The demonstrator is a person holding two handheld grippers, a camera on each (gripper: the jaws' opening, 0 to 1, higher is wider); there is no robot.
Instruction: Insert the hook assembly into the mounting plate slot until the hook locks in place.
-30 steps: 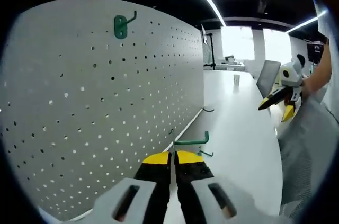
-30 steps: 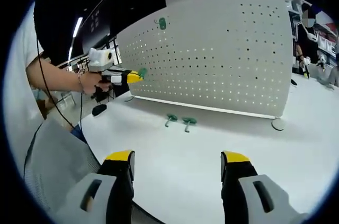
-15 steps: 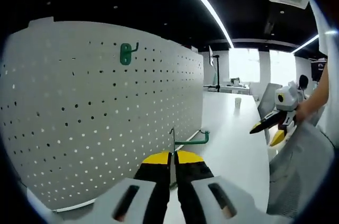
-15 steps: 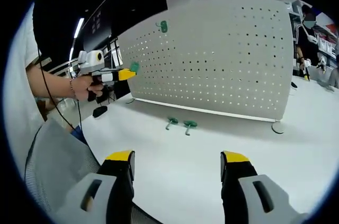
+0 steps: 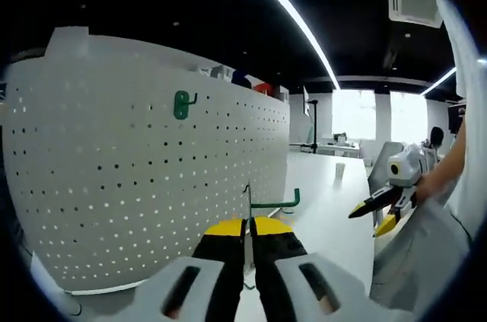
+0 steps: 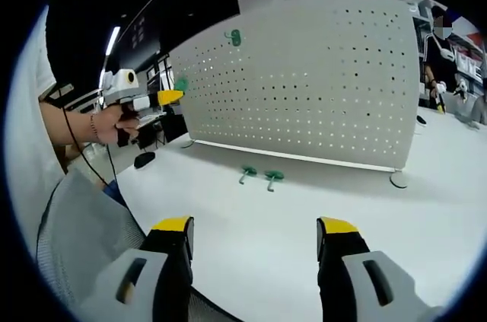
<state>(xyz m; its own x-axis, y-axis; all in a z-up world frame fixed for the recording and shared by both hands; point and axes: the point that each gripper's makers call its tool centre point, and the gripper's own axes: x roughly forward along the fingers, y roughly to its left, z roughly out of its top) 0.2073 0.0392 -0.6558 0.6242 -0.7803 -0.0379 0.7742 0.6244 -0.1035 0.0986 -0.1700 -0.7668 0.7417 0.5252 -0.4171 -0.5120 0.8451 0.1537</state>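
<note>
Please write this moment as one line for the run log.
left gripper: shut on green hook, raised near pegboard | right gripper: open, empty | mounted hook: on pegboard | two spare hooks: on table

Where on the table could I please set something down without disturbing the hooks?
The white table lies bare between the right gripper and the two green hooks. It is crowded along the pegboard's foot, where those hooks lie.

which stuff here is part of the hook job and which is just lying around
Part of the job:
- green hook held in the left gripper
- white pegboard
- green hook already hung on the board

Lying about:
- two spare green hooks on the table
- open right gripper, holding nothing
</note>
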